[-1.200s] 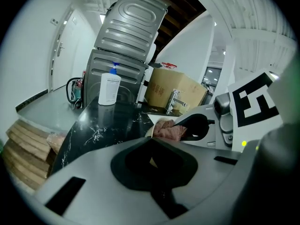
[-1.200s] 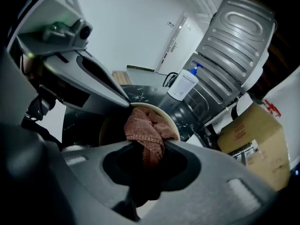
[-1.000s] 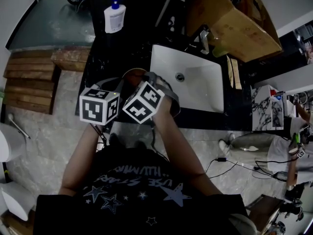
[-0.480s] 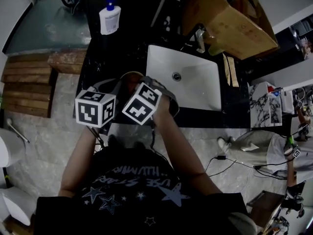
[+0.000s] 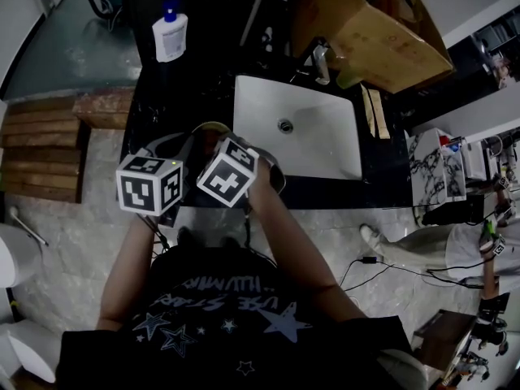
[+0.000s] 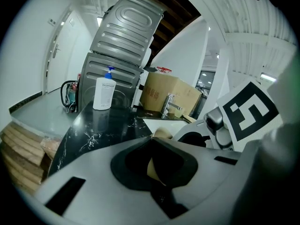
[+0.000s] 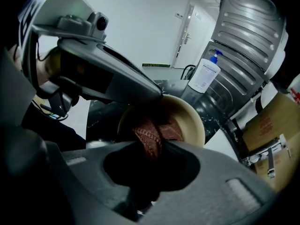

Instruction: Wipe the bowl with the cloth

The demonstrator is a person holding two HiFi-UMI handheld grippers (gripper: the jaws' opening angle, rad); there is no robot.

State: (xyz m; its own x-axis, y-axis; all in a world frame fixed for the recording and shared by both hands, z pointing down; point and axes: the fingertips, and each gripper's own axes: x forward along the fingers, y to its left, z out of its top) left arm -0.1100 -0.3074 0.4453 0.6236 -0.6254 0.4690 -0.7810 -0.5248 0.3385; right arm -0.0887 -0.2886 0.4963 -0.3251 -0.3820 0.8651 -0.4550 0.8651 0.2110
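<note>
**Inspector:** State of the grips?

**Assessor:** The left gripper (image 6: 157, 150) is clamped on the rim of the bowl (image 6: 151, 167); a sliver of beige wall sits between its pads. The right gripper (image 7: 151, 156) is closed on a fold of the cloth (image 7: 149, 134), whose free end lies just ahead of its jaws, bunched inside the bowl.

**Inspector:** Hazards?

**Assessor:** The bowl appears to be held by one edge only. In my judgement, hard pressure from the cloth could lever the rim out of the left jaws and drop the bowl on the counter (image 5: 166, 108) below, or past its near edge. The cloth is pinched by a narrow fold and could pull free on a firm stroke.

**Inspector:** Differences between views?

**Assessor:** Only the right gripper view shows cloth against the bowl's inside. The head view hides that contact under the marker cubes (image 5: 231, 173), but it alone places both grippers near the counter's edge, with the sink (image 5: 321, 149) to their right.
</note>
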